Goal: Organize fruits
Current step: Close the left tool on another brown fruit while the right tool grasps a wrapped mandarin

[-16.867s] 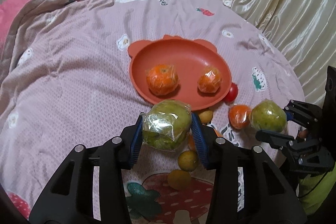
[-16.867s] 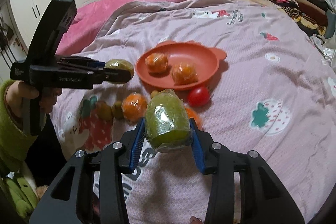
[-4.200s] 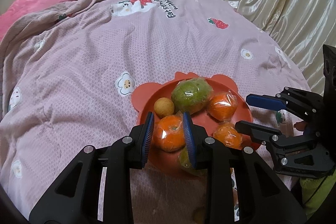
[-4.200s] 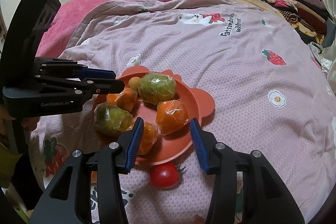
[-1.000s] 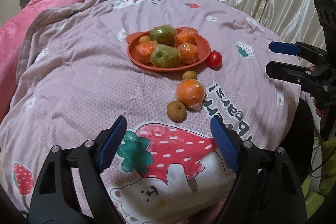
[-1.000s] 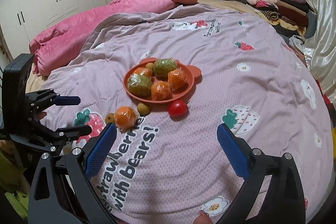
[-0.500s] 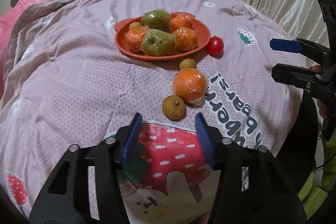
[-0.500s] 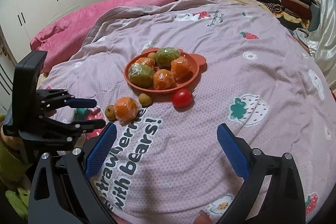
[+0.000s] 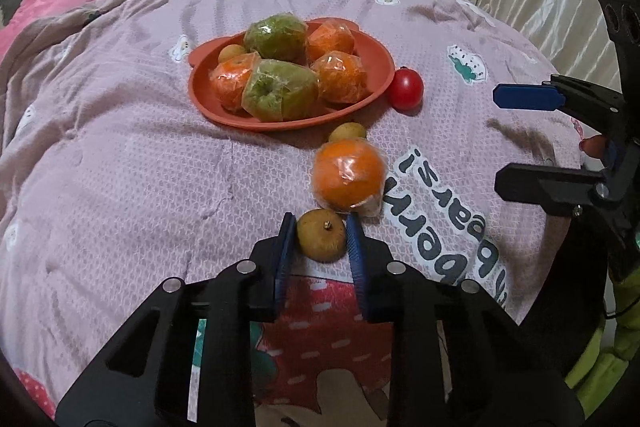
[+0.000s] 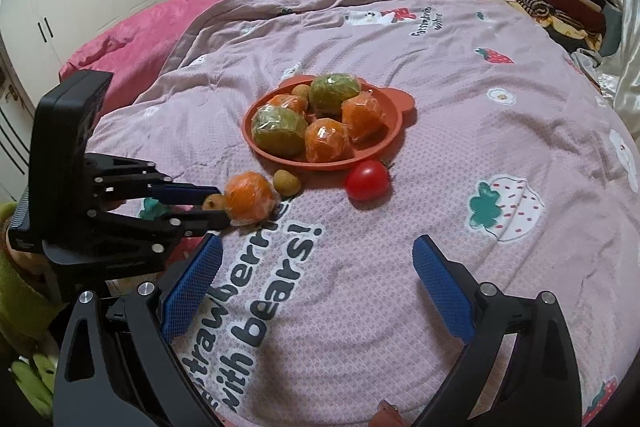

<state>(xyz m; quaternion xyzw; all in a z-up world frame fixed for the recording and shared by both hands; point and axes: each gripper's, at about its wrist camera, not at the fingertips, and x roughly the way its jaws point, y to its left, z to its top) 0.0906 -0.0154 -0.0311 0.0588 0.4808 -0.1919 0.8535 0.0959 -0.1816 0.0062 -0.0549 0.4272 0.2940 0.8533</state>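
Blue-padded fingers point(image 9: 285, 247) of the left gripper point(image 9: 321, 241) stand narrow around a small round tan-brown fruit point(image 9: 321, 235), one pad against each side; whether it is lifted off the pink printed quilt point(image 9: 120, 179) cannot be told. That fruit is close to a ball with no clear long axis, and its dark stem end faces up and slightly far. From the right wrist view the same small fruit point(image 10: 213, 203) peeks out between the left gripper's point(image 10: 208, 205) black finger tips.

Touching it on the far right lies a plastic-wrapped orange point(image 9: 347, 174), and just beyond that sits a second small tan fruit point(image 9: 347, 132) on the quilt. A red tomato point(image 9: 405, 89) rests against the right edge of the orange-red shallow plastic plate point(image 9: 376, 67).

The right gripper point(image 10: 318, 279) hangs over the printed lettering with its jaws spread wide and nothing between them; in the left wrist view it point(image 9: 496, 139) shows at the right edge, well apart from the fruit.

The plate holds two wrapped green apples, one far point(image 9: 276, 37) and one near point(image 9: 280, 89), three wrapped oranges point(image 9: 340, 75), and another small tan fruit point(image 9: 231, 52) at its far left.
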